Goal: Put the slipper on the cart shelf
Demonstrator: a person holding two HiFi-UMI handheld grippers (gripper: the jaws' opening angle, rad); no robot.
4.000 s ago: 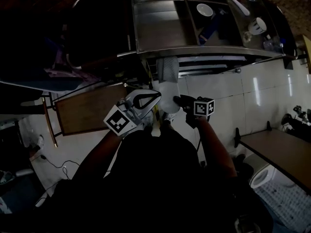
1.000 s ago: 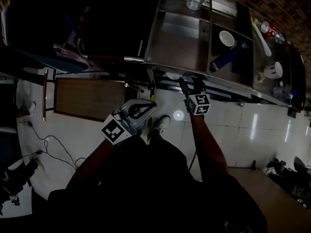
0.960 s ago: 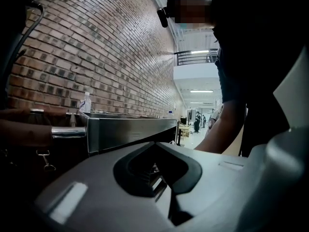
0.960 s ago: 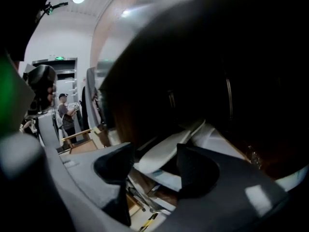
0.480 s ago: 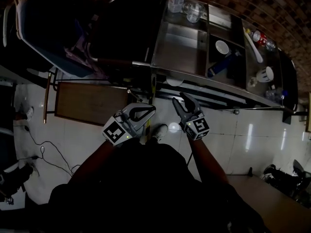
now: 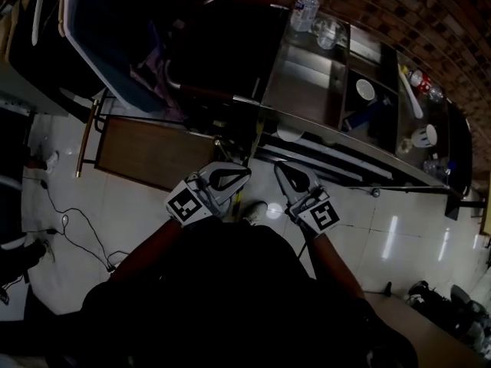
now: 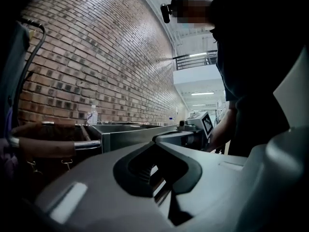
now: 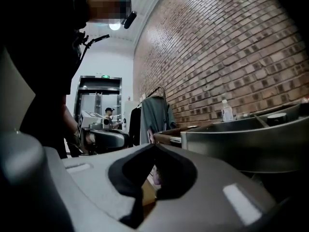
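Observation:
A pale slipper (image 6: 288, 133) lies on the steel cart's lower shelf (image 6: 337, 153), under the cart top (image 6: 303, 90). My right gripper (image 6: 279, 167) sits in front of the cart, away from the slipper. Its jaws have just been closing and now meet at the tips with nothing between them (image 8: 155, 145). My left gripper (image 6: 245, 172) hangs beside it, also shut and empty (image 7: 155, 141). Each gripper view shows the other gripper off to the side.
A brown wooden table (image 6: 153, 156) stands left of the cart. On the cart top are a water bottle (image 6: 305, 6), a bowl (image 6: 366, 89) and a cup (image 6: 424, 136). Cables (image 6: 69, 225) trail on the tiled floor. Clothes (image 8: 154, 117) hang by the brick wall.
My right gripper has drawn back from the cart's lower shelf toward the body and its jaws have closed. The slipper stays on the shelf. My left gripper has shifted slightly.

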